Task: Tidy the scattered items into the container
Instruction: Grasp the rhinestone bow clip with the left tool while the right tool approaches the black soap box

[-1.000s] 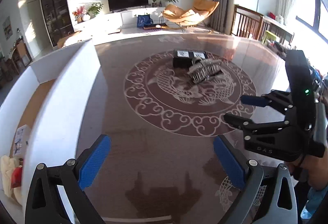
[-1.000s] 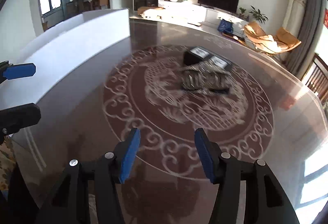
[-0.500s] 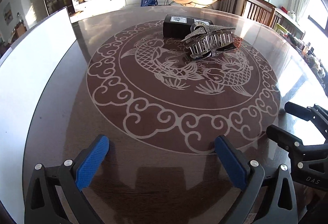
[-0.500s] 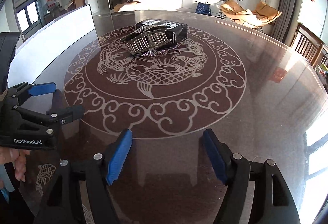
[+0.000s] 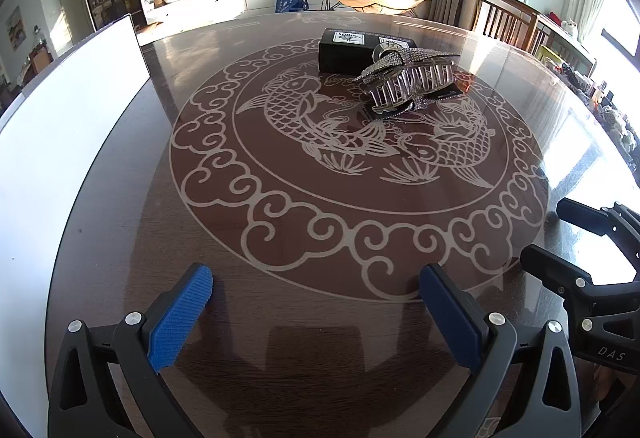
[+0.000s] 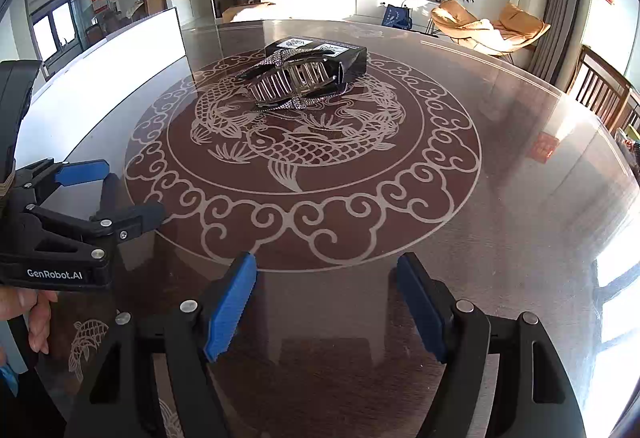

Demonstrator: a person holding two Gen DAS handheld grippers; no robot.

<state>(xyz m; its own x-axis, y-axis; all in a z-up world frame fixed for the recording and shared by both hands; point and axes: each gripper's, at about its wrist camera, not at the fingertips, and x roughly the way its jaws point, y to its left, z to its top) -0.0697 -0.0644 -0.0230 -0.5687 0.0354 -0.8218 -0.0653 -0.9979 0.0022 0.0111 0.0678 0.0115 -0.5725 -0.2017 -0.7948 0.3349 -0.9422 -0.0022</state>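
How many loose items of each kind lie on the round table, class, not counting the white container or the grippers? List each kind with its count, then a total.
Hair claw clip: 1
Black box: 1
Total: 2
Both lie near the middle of the table, the clip right against the box; whether they touch cannot be told.

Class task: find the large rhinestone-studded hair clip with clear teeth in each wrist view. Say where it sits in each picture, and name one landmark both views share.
Left wrist view: the rhinestone-studded hair clip with clear teeth lies upper right of centre, leaning against the black rectangular box.
Right wrist view: the clip lies upper centre, slightly left, in front of the box.
Shared landmark: the pale fish-and-cloud medallion on the brown table.
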